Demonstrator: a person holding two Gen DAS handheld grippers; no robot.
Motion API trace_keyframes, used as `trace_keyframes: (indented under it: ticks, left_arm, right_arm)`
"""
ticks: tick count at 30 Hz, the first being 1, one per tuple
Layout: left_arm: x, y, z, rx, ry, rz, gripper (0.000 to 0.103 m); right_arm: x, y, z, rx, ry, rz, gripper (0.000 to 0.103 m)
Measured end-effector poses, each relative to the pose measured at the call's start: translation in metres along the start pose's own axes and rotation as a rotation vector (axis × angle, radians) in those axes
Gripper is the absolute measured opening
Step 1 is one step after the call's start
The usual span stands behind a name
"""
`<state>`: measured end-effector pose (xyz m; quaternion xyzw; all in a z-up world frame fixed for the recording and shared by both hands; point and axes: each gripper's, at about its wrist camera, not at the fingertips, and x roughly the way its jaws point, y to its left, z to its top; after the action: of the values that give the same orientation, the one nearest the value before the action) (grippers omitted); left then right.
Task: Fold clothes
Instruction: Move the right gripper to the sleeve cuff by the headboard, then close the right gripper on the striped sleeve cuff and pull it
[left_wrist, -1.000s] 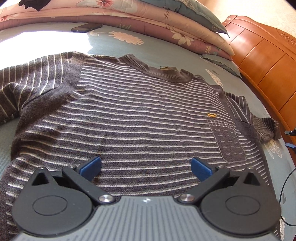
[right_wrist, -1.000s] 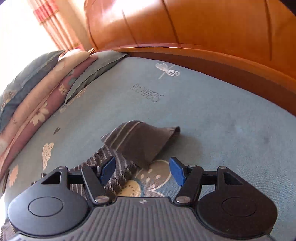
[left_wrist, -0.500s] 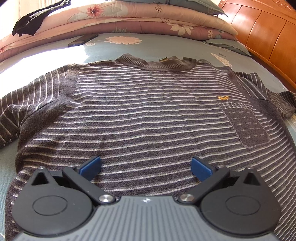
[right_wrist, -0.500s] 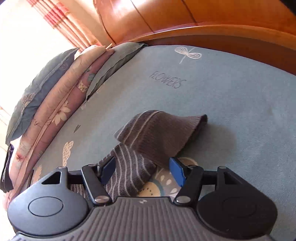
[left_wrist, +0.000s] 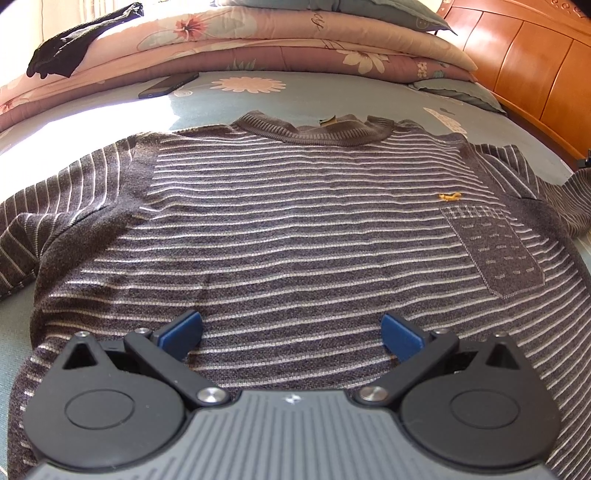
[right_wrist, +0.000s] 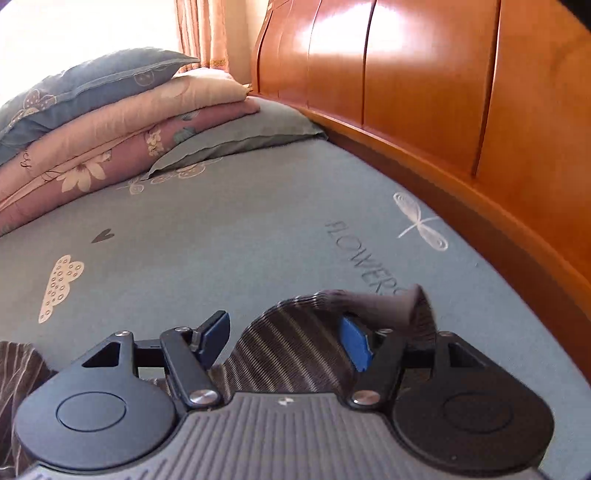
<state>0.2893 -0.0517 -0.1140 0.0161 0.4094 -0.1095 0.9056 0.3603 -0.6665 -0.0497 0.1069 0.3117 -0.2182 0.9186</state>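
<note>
Right wrist view: right gripper (right_wrist: 286, 341) fingers parted around sleeve (right_wrist: 295, 347), not pinching | left gripper (left_wrist: 291, 332) fingers released above sweater (left_wrist: 295, 229), flat on bed (right_wrist: 221, 236) | soft, limp, light knit; likely grasp at cuff or shoulder seam.

The right hand-held gripper (right_wrist: 284, 338), jaws apart, hangs over a striped sleeve (right_wrist: 295, 350) on the bed (right_wrist: 221, 240).

Sweater (left_wrist: 280, 236) grey, pale stripes; bedsheet (right_wrist: 221, 236) blue-grey, floral.

Grey-brown striped sweater (left_wrist: 295, 229) spread flat, front up, sleeves out, on bed.
</note>
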Motion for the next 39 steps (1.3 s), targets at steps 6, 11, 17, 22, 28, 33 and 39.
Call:
trace_keyframes:
  ticks: [6, 11, 17, 22, 28, 33, 39]
  left_arm:
    - [0.0, 0.0, -0.001, 0.004, -0.006, 0.002, 0.102]
    - [0.0, 0.001, -0.002, 0.003, -0.013, -0.002, 0.102]
    - [0.0, 0.001, 0.0, 0.007, -0.005, -0.002, 0.102]
    - [0.002, -0.001, 0.001, 0.009, -0.001, 0.008, 0.102]
    - [0.004, -0.004, 0.001, 0.015, -0.005, 0.027, 0.102]
    - [0.005, -0.004, 0.001, 0.014, -0.007, 0.029, 0.102]
    - [0.004, -0.005, 0.0, 0.015, -0.013, 0.03, 0.102]
  right_arm:
    - [-0.01, -0.031, 0.007, 0.101, -0.055, -0.007, 0.072]
    - [-0.023, -0.071, -0.021, 0.187, -0.036, 0.022, 0.072]
    - [-0.018, -0.126, -0.059, 0.334, -0.037, 0.016, 0.069]
    - [0.004, -0.119, -0.07, 0.229, -0.027, 0.038, 0.069]
    - [0.024, -0.086, -0.061, 0.134, -0.036, 0.041, 0.068]
    - [0.032, -0.076, -0.055, 0.196, -0.021, 0.196, 0.063]
    - [0.035, -0.064, -0.051, 0.21, -0.014, 0.324, 0.063]
